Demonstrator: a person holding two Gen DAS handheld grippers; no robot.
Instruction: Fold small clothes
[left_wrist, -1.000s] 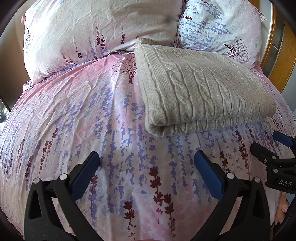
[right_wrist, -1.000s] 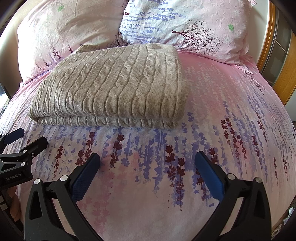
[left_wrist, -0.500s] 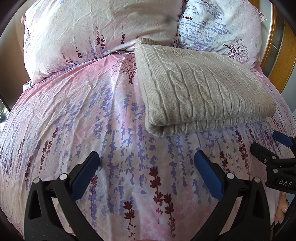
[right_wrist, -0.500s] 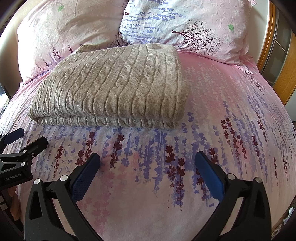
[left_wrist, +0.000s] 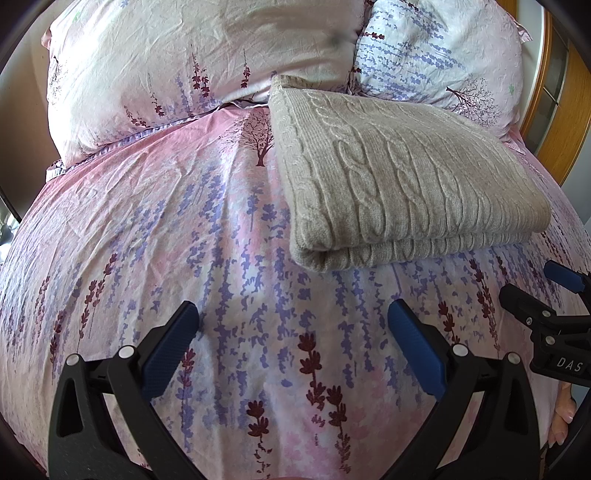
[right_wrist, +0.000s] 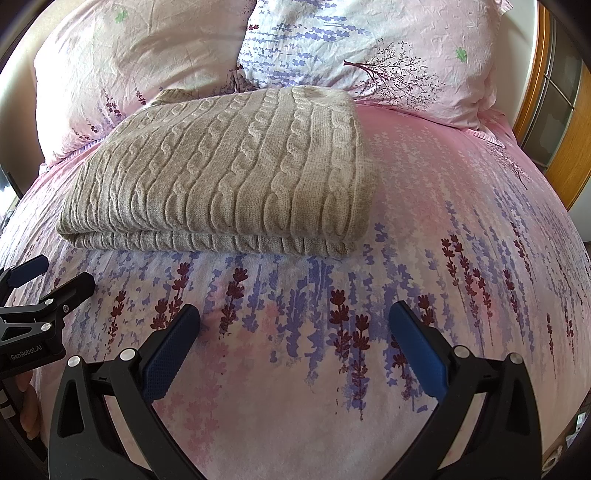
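Item 1, nearest: left gripper (left_wrist: 291, 332), black frame with blue pads. Jaws spread wide, holding nothing, poised just above the duvet cover (left_wrist: 147, 240). Likely held back because no grasp is wanted at this stage.

Item 2: right gripper (right_wrist: 293, 332), same build. Jaws likewise wide apart and empty, hovering over the cover beside its partner. Each gripper shows at the edge of the other's view; part of a hand (left_wrist: 563, 410) is visible behind the right one.

Item 3, writing: the body of the right gripper, seen from the left wrist, reads "DAS", the rest cut off. The body of the left gripper, seen from the right wrist, reads "GenRobot.AI". No other legible text.

Item 4: duvet cover, pink with lavender-sprig and tree print, lightly creased, covering the bed.

Item 5, task article: cable-knit sweater (right_wrist: 229, 177), beige, lying on the duvet cover beyond both grippers and apart from them. It is folded into a neat rectangle of at least two layers, folded edge toward the cameras. By the look of it the folding is done or nearly so.

Item 6, farthest: two pillows (right_wrist: 140, 62), matching print, propped at the head of the bed; the sweater's far edge lies close against them. A wooden frame (right_wrist: 565, 147) stands at the right.
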